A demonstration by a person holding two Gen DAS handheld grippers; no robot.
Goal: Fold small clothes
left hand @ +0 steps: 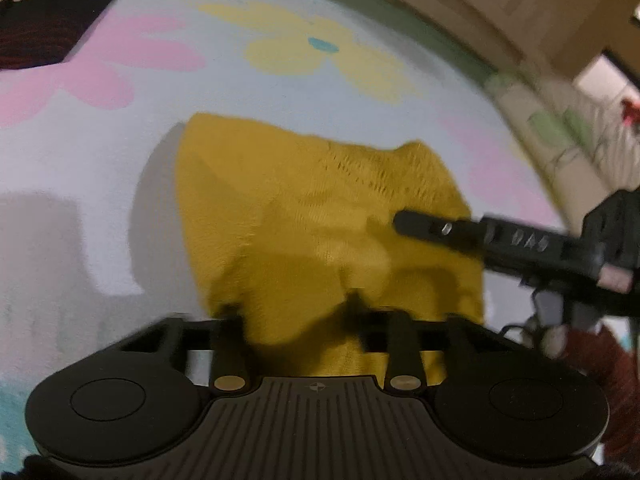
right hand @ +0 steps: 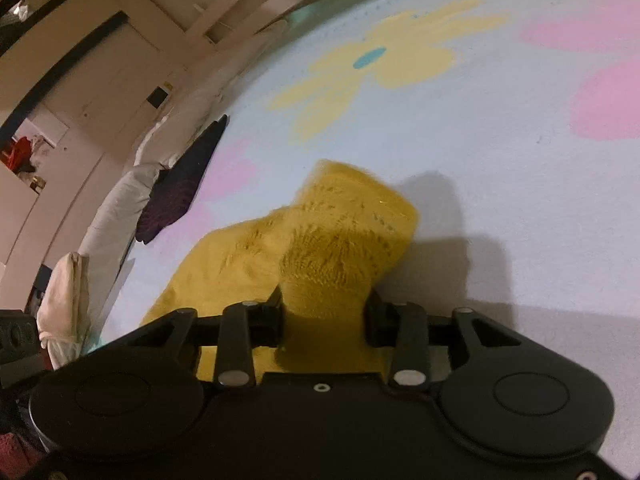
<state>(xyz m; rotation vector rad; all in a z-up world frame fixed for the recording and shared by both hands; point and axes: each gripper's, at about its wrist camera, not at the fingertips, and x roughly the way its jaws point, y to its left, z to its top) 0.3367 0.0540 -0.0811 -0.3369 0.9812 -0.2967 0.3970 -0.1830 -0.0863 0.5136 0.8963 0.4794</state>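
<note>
Item: mustard-yellow knit garment (left hand: 320,216), small, with an openwork pattern near its far edge. It lies on a pale blue bedspread (left hand: 100,160) printed with pink and yellow flowers, its near hem raised off the surface by both tools and its far part resting on the cloth.

Left gripper (left hand: 296,312): fingers apart by a wide span, with the yellow hem bunched between them. The picture is blurred, so whether the pads truly pinch the fabric cannot be told.

Right gripper (right hand: 324,304): fingers set against either side of a gathered ridge of the knit; it appears clamped on it. In the left wrist view one dark finger of this tool reaches over the garment from the right.

Other holdings: a dark folded garment (right hand: 180,184) with reddish pattern, well apart near the bed's edge beside white pillows (right hand: 120,208).

Step in hand, as judged: carrying the near edge over toward the far edge to make a fold. To do it well, both tools should travel level and at one pace, keep the hem taut between them so no crease forms, lay the edge square on the far edge, then release only once the cloth rests flat.
</note>
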